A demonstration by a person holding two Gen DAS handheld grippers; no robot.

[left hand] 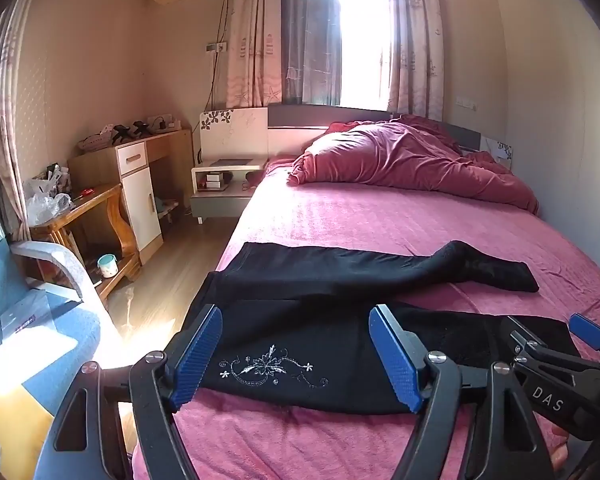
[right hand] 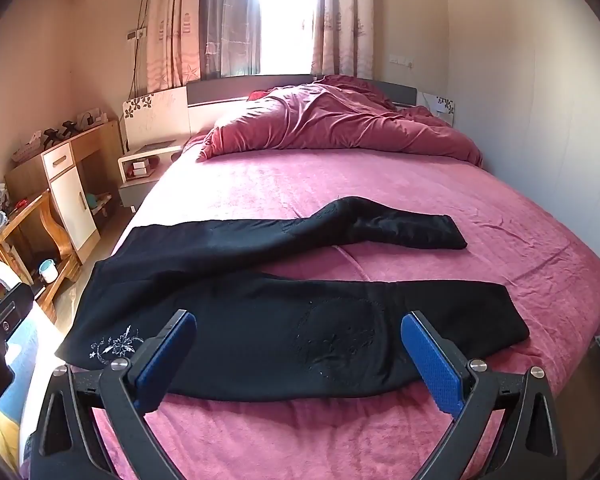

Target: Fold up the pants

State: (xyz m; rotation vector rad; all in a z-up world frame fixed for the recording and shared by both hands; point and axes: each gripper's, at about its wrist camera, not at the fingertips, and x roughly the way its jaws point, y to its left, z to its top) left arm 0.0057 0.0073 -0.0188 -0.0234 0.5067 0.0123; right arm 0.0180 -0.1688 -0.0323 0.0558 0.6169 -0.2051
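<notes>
Hovering above black pants (right hand: 260, 320) on bed (right hand: 380, 184), both grippers' fingers (left hand: 396, 360) apart

Black skeletal frames w/ silver screws, ribbed blue pads (left hand: 198, 356) both grippers; white "DAS" on right gripper (left hand: 580, 340).

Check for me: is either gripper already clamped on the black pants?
No, the left gripper and right gripper both stand wide open above the near leg of the pants, nothing pinched between them.

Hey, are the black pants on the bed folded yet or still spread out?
Spread out, not folded. The black pants lie flat on the pink bed, both legs stretched apart in a V, neither laid over the other.
</notes>
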